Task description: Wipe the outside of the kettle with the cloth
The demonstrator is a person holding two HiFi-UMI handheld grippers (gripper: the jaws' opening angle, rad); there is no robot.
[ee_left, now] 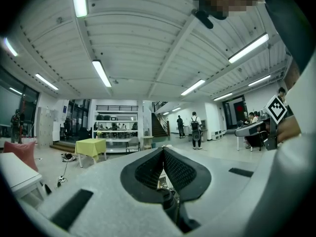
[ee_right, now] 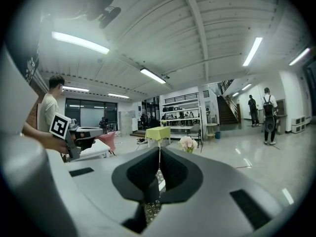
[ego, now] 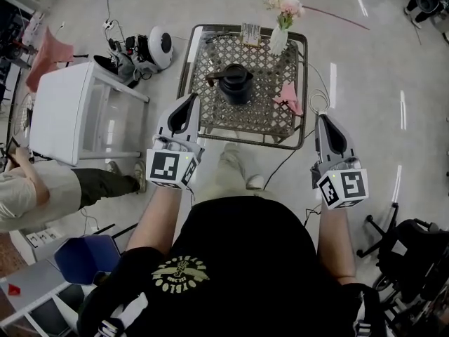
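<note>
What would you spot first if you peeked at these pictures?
The dark kettle stands in the middle of a small mesh table. A pink cloth lies to its right, and a vase of flowers stands at the far edge. On the near side of the table, the left gripper and right gripper point toward it, both shut and empty.
</note>
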